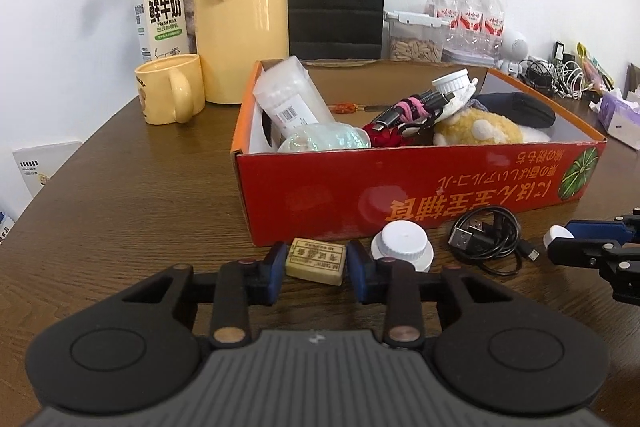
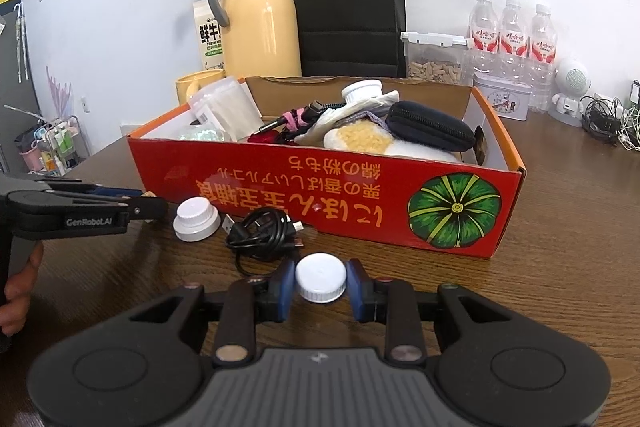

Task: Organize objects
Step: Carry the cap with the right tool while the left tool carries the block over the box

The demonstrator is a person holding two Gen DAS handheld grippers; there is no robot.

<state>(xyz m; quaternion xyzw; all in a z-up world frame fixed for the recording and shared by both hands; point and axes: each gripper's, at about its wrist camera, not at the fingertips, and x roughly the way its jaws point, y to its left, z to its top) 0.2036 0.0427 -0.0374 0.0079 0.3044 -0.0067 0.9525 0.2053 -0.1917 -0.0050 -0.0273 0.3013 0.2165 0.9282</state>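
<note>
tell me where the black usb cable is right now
The coiled black usb cable lies on the wooden table just in front of the red box, between the loose white cap and the cap the right gripper holds.

milk carton (image 1: 160, 15) says 鲜牛奶 and FRESH MILK. left gripper (image 2: 140, 205) has GenRobot.AI on its side. red box's (image 2: 320, 195) orange print sits upside down, can't read it.
</note>
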